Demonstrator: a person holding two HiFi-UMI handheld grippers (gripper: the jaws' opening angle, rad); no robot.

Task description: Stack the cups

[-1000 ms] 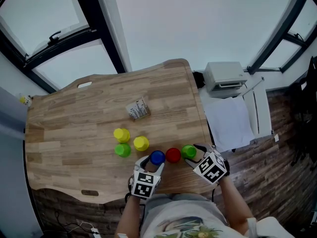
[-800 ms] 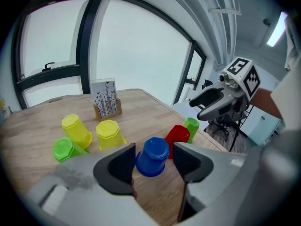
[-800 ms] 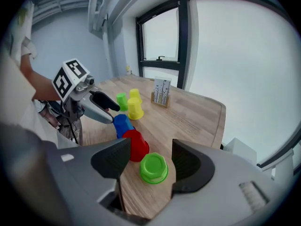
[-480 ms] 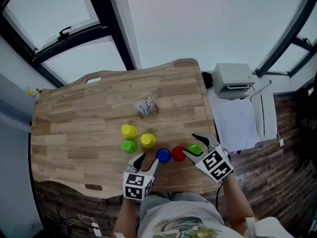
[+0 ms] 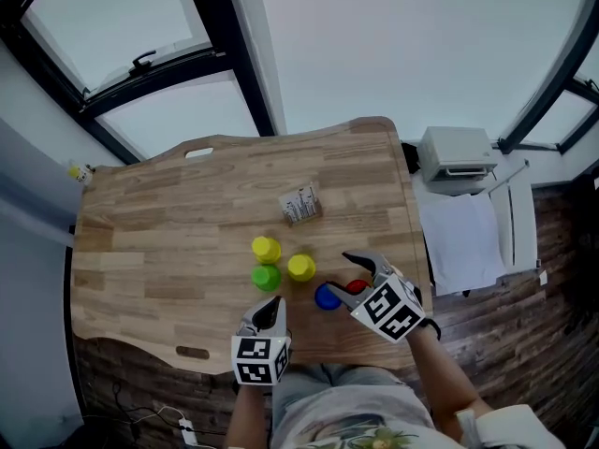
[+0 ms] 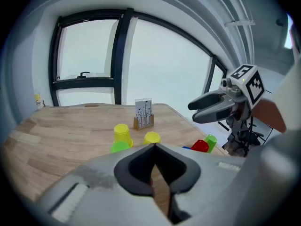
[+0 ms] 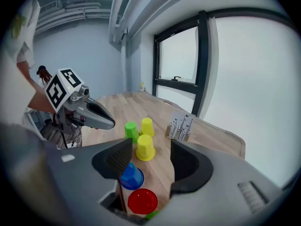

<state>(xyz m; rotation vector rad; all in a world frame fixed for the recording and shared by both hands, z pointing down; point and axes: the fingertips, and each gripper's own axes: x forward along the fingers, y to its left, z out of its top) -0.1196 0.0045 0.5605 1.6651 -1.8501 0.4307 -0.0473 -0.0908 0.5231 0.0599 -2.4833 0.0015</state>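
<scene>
Six cups [image 5: 266, 249] stand singly on the tabletop [image 5: 168, 241], none stacked yet: your left gripper [image 5: 271, 305], closed on nothing, hangs short of a green cup [image 5: 266, 276], while your right gripper [image 5: 337, 272], jaws wide apart but just closing slightly, hovers empty above the red cup [image 5: 357, 286] and blue cup [image 5: 327, 296].

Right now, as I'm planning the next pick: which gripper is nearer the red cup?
Right. The right gripper hangs over the red cup, its open jaws, just closing slightly, grip nothing; the left gripper sits farther left, beyond the blue cup, jaws shut.
</scene>
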